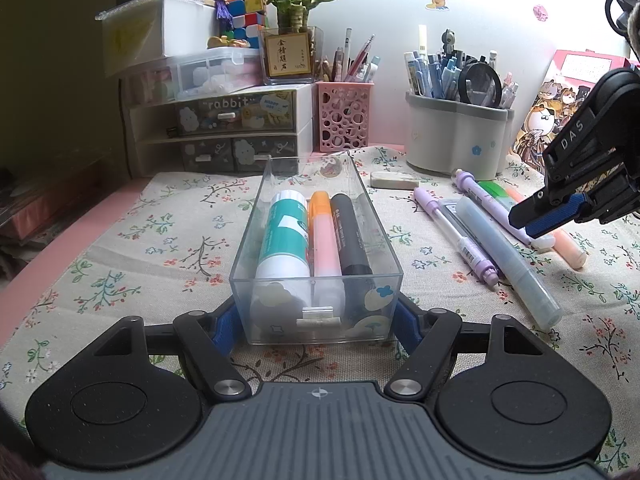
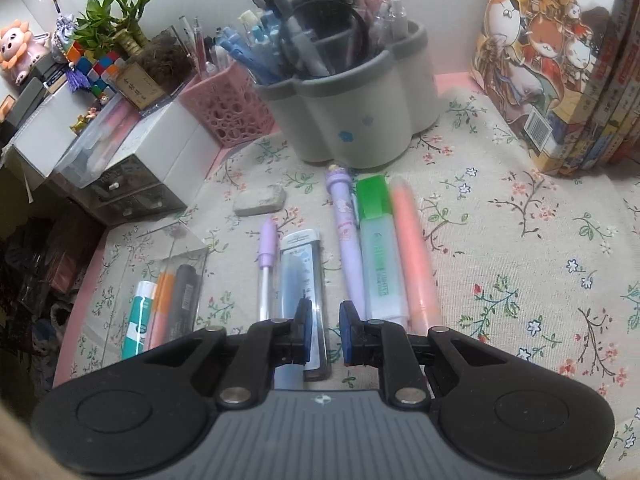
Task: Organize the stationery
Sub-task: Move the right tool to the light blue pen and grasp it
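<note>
Left gripper (image 1: 317, 320) at the very bottom of its own view, jaws clenched on the near end of a clear plastic box (image 1: 250, 232), 1 blue pad pressed to each side wall. Box flat on the floral cloth (image 1: 160, 240) of the worktop, long axis running away from the camera. Inside, 3 items side by side: a teal-and-white glue stick (image 1: 282, 236) on the left, an orange-capped pink highlighter (image 1: 324, 240) in the middle, a black marker (image 1: 352, 236) on the right.

To the right of the box, well apart from it, a loose row of stationery on the cloth: a clear pen with lilac cap (image 1: 460, 236), a pale blue highlighter (image 1: 508, 256) lying over a flat refill case (image 2: 302, 268), a purple pen (image 2: 346, 232), a green highlighter (image 2: 376, 248) and a peach highlighter (image 2: 412, 248), the last 3 touching along their lengths. White eraser (image 1: 394, 180) just beyond the row.

Right gripper (image 1: 528, 222) tilted down over that row, jaws drawn almost together with nothing grasped between the pads; contact with the items below impossible to tell.

Behind, a grey pen pot (image 1: 456, 136) full of pens and a pink perforated holder (image 1: 344, 120).
</note>
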Action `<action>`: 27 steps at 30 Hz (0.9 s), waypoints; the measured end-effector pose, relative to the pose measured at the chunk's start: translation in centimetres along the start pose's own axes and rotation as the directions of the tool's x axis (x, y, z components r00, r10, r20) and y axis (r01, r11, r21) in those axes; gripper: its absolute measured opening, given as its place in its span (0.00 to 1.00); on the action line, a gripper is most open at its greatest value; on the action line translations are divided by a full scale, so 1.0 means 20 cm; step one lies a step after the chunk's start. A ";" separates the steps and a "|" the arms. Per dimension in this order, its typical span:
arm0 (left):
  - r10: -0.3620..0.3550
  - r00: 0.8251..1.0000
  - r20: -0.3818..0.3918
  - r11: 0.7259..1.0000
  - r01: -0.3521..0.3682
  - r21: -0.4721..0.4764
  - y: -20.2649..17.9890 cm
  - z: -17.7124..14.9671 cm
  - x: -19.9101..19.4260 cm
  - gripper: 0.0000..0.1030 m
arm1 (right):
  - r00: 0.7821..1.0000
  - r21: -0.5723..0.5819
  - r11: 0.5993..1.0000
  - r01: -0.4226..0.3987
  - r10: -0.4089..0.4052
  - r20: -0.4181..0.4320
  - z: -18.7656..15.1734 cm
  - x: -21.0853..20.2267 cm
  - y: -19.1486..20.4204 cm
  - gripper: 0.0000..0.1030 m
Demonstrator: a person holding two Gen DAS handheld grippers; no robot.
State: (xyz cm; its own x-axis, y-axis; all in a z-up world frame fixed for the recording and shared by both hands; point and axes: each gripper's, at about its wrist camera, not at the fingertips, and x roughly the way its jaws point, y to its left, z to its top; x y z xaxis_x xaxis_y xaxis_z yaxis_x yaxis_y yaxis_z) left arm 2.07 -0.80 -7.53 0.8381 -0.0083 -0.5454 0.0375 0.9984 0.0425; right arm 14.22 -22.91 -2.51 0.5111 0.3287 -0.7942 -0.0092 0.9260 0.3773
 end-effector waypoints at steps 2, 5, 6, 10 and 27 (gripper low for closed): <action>0.000 1.000 0.000 1.000 0.000 0.000 0.00 0.00 0.00 0.71 | 1.000 0.000 1.000 0.001 -0.001 -0.009 -0.02 0.01 -0.02 0.09; 0.000 1.000 0.000 1.000 0.000 0.000 0.00 0.00 0.00 0.71 | 1.000 0.027 1.000 0.000 0.000 -0.016 -0.03 0.01 -0.05 0.09; 0.000 1.000 0.000 1.000 0.000 0.000 0.00 0.00 0.00 0.71 | 1.000 0.020 1.000 0.002 -0.001 -0.023 -0.03 0.01 -0.04 0.09; 0.000 1.000 0.000 1.000 0.000 0.000 0.00 0.00 0.00 0.71 | 1.000 -0.096 0.995 -0.010 0.010 -0.001 -0.07 -0.05 0.08 0.09; 0.000 1.000 0.000 1.000 0.000 -0.001 0.00 0.00 0.00 0.71 | 0.997 -0.043 0.996 -0.073 0.072 -0.022 -0.11 -0.01 0.12 0.05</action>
State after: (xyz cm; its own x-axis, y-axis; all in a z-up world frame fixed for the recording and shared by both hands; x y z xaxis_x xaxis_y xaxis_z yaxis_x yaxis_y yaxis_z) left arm 2.14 -0.83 -7.54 0.8383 -0.0083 -0.5451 0.0369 0.9985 0.0416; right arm 12.15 -20.40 -2.59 0.4905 0.3984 -0.7751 -0.0837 0.9068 0.4132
